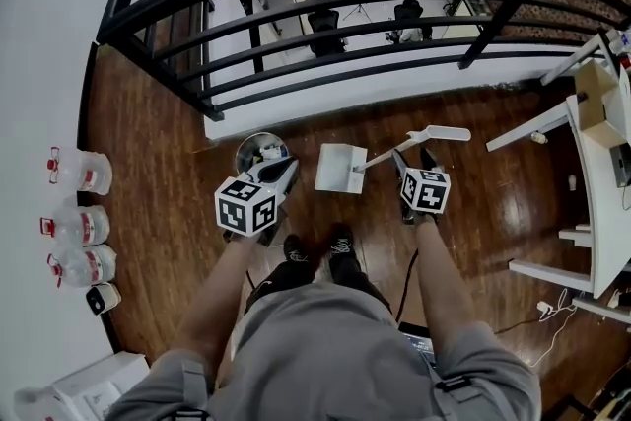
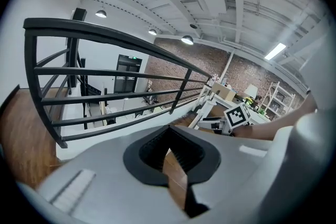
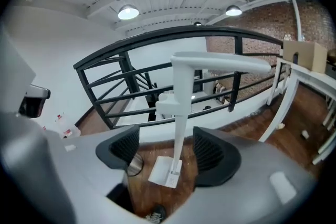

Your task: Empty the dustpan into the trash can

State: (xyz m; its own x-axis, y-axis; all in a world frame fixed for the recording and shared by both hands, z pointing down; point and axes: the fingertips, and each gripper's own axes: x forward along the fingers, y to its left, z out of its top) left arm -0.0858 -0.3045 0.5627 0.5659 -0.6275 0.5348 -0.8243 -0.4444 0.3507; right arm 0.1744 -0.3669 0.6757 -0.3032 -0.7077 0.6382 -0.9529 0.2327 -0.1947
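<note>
At far left, against the white wall (image 1: 39, 35), we see a row of clear water jugs (image 1: 83, 175) standing on the wooden floor (image 1: 168, 212); ahead of the person, a black railing (image 1: 325, 15) curves across the whole head view.

Next to the right we find the trash can (image 1: 261, 151), a small round metal bin on the floor with crumpled litter inside; just beside it lie the left tongs (image 1: 283, 170), pointing toward its rim; whether they touch the rim we cannot tell. In the left gripper view we read these tongs as clenched, the tips meeting and nothing gripped, with only floor showing through the slit behind the tips.

Right of the can, near it but apart, the white dustpan (image 1: 339, 168) rests on the floor; its long handle (image 3: 178, 134) rises to a horizontal grip at the top; below the pan in the head view we note the person's dark shoes (image 1: 340, 242).

The right tongs (image 1: 412, 159) straddle that handle; in the right gripper view both ribbed pads (image 3: 123, 148) stand wide apart, released; the thin stem passes between them and touches neither.

At far right stands a white table (image 1: 596, 202) carrying a cardboard box (image 1: 597, 104).
</note>
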